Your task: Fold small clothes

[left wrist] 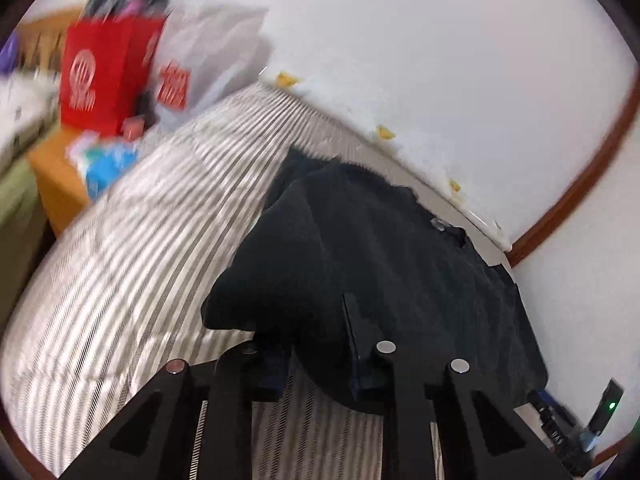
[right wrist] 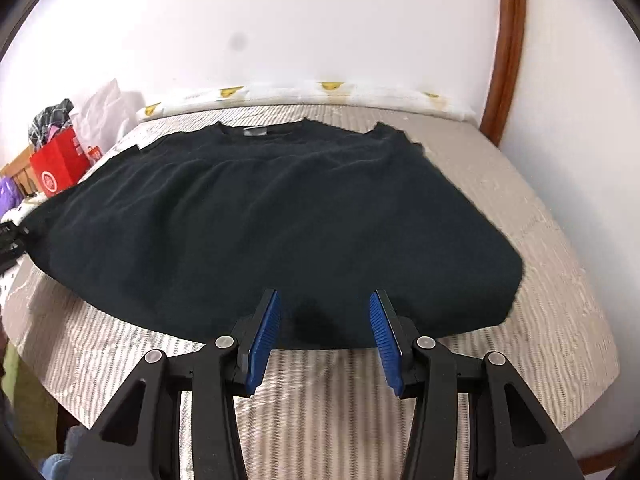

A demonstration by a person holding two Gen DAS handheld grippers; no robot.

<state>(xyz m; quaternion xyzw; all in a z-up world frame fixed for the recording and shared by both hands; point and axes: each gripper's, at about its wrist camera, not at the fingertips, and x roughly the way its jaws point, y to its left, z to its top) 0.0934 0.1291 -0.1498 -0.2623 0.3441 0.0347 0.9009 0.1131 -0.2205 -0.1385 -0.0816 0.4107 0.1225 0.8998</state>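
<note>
Looking along our left claw (left wrist: 320, 344), we saw its fingers drawn in on the near corner of a black shirt (left wrist: 380, 264), with the dark cloth bunched between them and lifted off the bed (left wrist: 132, 264). The cloth hid the fingertips, so we could not make out the pads themselves, but the fold rose in a peak just beyond them. This view was blurred.

Our right claw (right wrist: 324, 320) stood with its blue pads (right wrist: 266, 336) apart and nothing between them, hovering over the near hem of the shirt (right wrist: 260, 216) without touching it that we could tell.

Past the claws, the shirt lay spread across the striped bed cover (right wrist: 540, 280), mostly flat in the right wrist view, its neckline and a small grey label (right wrist: 255, 133) at the far edge. Its left edge reached toward the side of the bed, where a bit of the left claw showed at the frame's edge.

Beyond the shirt, a white sheet with yellow spots (right wrist: 328, 88) ran along the foot of the white wall (right wrist: 320, 20). A curved brown wooden trim (right wrist: 508, 52) stood to the right of the bed.

Farthest off, at the left, a red paper bag (left wrist: 108, 76) stood beside a white plastic bag (left wrist: 212, 52), with dark fabric poking out of the red one. A blue packet (left wrist: 108, 168) lay near them on an orange surface (left wrist: 56, 176).
</note>
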